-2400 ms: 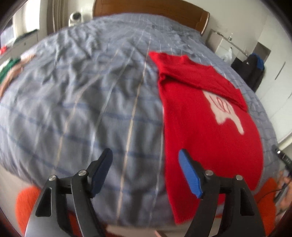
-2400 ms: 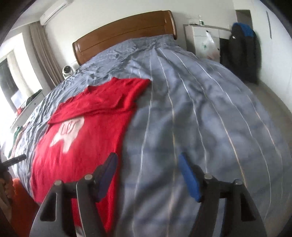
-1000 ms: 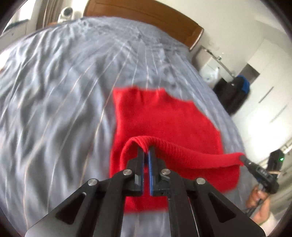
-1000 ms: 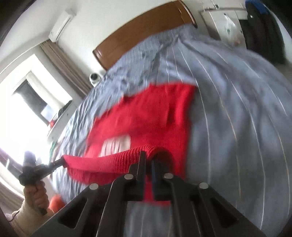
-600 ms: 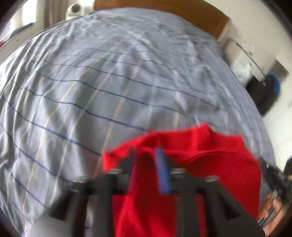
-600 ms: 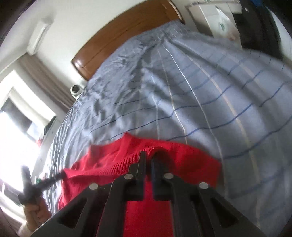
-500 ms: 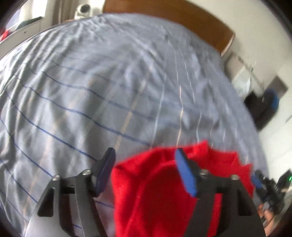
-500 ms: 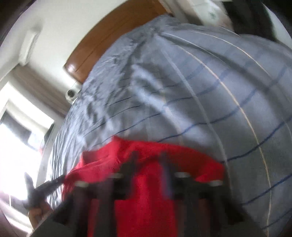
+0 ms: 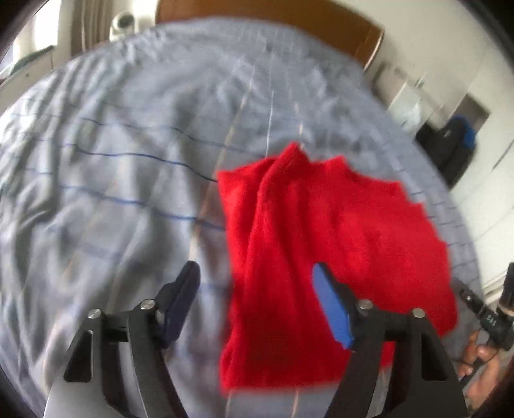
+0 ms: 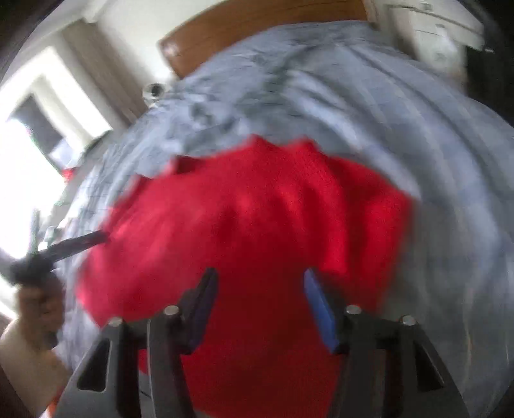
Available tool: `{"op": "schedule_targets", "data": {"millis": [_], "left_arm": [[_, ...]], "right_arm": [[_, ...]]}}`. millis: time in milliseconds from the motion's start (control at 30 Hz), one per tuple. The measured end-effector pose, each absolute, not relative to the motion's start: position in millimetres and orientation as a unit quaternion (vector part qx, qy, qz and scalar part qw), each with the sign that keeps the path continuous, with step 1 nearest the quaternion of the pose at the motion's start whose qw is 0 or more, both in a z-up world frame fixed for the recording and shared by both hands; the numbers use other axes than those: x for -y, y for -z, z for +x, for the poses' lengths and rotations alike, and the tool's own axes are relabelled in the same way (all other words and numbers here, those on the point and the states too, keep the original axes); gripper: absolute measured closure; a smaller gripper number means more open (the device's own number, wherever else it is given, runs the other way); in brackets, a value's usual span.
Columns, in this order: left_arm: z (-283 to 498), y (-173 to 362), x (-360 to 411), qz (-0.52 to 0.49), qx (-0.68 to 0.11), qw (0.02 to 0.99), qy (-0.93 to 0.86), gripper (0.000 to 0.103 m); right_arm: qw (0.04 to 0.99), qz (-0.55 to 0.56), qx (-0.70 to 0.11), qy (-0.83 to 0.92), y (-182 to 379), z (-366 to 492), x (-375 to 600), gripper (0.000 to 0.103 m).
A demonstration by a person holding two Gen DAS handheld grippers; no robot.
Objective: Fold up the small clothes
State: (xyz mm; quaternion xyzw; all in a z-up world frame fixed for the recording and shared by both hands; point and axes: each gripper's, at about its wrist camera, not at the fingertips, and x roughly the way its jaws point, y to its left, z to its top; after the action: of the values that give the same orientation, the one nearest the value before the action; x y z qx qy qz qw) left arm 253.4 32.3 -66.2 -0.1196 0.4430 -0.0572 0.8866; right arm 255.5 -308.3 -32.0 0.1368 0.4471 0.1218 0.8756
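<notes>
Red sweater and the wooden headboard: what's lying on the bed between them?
Only rumpled blue striped bedding lies between the red sweater and the headboard; both wrist views show it, though blurred.

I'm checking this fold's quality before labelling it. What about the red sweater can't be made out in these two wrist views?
- Left wrist view: motion blur smears the red sweater; edge alignment unreadable.
- Left wrist view: the open left gripper covers part of its near hem.
- Right wrist view: heavier blur; the open right gripper hides the sweater's near edge.
- Both views: no white print visible; which side faces up is unclear.
</notes>
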Motion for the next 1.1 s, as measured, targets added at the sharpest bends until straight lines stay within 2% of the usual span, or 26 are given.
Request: {"op": "schedule_targets", "data": {"millis": [33,67,133,167,300,400,467,567,1100], "left_arm": [[236.7,60.5,-37.1,-0.110,-0.426,0.897,0.047,0.003],[220.9,56.5,-43.1,-0.098,-0.408,0.907,0.032,0.000],[194.5,58.6,-63.1,-0.068,-0.384,0.921,-0.013,0.000],[190.9,66.9,-75.0,-0.063,-0.395,0.916,-0.032,0.000],[203.8,103.0,-111.9,-0.075,-0.430,0.895,-0.090,0.001],[214.6,126.2,-116.1,-0.071,-0.457,0.882,-0.086,0.000],[211.3,126.1,-109.9,-0.042,-0.436,0.894,-0.092,0.000],[207.2,127.2,-98.5,-0.003,-0.418,0.902,-0.105,0.000],[204.3,131.3,-104.8,-0.023,-0.401,0.911,-0.096,0.000]], "right_arm": [[0.889,0.133,-0.422,-0.117,21.6,236.7,311.4,0.044],[0.899,0.127,-0.405,-0.112,14.9,222.0,313.6,0.035],[0.926,0.100,-0.356,-0.076,2.0,179.8,322.2,0.021],[0.933,0.089,-0.344,-0.055,1.6,167.2,327.0,0.019],[0.929,0.059,-0.362,0.046,26.2,145.0,363.0,0.018],[0.906,0.127,-0.395,0.079,51.4,147.9,394.5,0.018],[0.892,0.173,-0.412,0.069,64.6,155.0,408.8,0.015],[0.894,0.178,-0.408,0.048,63.6,156.3,409.2,0.005],[0.903,0.165,-0.393,0.044,71.5,153.3,401.0,0.002]]}}
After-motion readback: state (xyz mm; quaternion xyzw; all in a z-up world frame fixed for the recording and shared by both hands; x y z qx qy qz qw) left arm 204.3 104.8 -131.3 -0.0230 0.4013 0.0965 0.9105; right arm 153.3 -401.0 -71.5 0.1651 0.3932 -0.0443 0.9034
